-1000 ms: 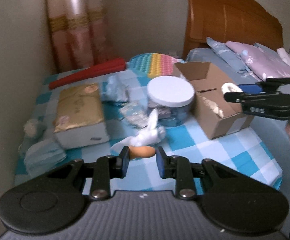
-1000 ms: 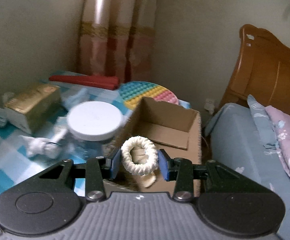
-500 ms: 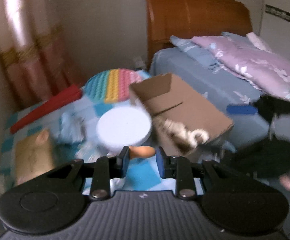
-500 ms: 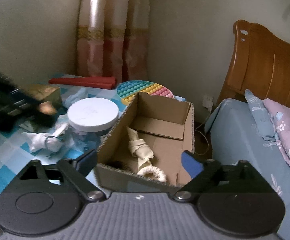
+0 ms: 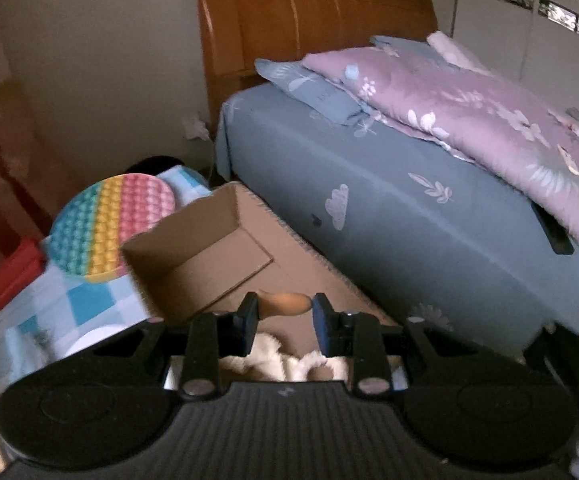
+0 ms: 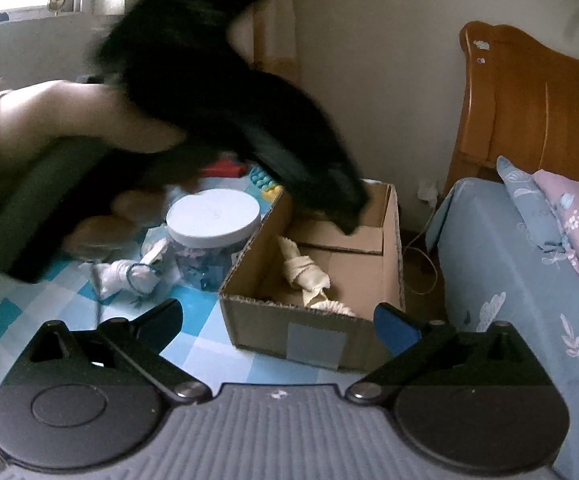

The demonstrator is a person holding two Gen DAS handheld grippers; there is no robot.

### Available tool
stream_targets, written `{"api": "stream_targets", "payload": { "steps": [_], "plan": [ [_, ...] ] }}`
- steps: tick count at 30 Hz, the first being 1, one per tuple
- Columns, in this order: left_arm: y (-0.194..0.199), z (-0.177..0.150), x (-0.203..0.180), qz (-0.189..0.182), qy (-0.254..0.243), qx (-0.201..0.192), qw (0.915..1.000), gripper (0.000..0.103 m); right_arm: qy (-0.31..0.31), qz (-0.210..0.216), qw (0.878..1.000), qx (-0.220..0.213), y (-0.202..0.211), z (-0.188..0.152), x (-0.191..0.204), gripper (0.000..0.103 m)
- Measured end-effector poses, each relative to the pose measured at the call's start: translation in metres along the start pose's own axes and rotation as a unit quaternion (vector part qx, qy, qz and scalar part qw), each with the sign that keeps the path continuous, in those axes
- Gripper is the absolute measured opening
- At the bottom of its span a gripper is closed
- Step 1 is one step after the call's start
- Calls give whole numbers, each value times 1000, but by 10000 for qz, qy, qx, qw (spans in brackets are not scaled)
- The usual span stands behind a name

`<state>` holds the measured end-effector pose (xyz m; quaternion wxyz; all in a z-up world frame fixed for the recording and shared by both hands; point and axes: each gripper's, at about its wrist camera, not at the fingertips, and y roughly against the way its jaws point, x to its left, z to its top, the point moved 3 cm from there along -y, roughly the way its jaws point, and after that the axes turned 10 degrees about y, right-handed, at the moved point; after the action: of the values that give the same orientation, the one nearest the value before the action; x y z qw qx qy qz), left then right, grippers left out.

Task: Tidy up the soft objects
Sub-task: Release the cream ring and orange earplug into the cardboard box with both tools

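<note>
Gripping a small orange-brown soft piece [image 5: 287,303] between its pads, the left claw [image 5: 283,312] hangs over the open cardboard box [image 6: 317,322]. In the right wrist view this claw shows only as a dark blur, its tip dipping over the box's far end. Cream knotted fabric items [image 6: 303,274] lie inside the box; fluffy cream material [image 5: 285,362] shows just below the left claw's fingers. Right claw [image 6: 279,322] is spread wide, holding nothing, near the box's front wall. Box sits on the blue checked table [image 6: 193,342], beside the bed [image 6: 501,264]. White-lidded jar [image 6: 212,216] stands just left of the box; a white bundle [image 6: 123,276] lies near the jar. Rainbow bubble mat [image 5: 109,226] lies behind the box.
</note>
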<state>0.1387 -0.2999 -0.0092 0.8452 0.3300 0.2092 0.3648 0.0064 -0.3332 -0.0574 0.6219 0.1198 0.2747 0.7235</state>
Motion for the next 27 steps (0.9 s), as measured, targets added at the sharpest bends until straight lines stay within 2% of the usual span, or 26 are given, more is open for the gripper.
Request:
{"api": "stream_targets", "payload": {
  "steps": [1,2,3,7,12,19,24,27],
  "plan": [
    [-7,2,-2,-27,-25,44,10000,64,21,8,10000,7,1,-1,1,103],
    [-14,4,-5,-65,-49,72,9999,84,35,20,10000,15,1,-1,1,103],
    [-18,5,-6,-72,-45,97,9999,93,42,23,10000,7,2,-1,2,103],
    [-15,4,-4,23,51,-129,9999,96,-1,102,9999,2,1,-2,3,103],
    [1,-1,8,-16,248,-114,9996,99,-29,165,9998,60,2,-3,9,103],
    [52,-18,24,168,369,-428,9983,100,83,205,9998,-2,15,1,25,103],
    [88,-39,41,250,623,-509,9964,100,28,303,9995,17,18,2,34,103],
    [105,-59,55,392,856,-428,9946,100,-21,353,9993,69,17,2,40,103]
  ]
}}
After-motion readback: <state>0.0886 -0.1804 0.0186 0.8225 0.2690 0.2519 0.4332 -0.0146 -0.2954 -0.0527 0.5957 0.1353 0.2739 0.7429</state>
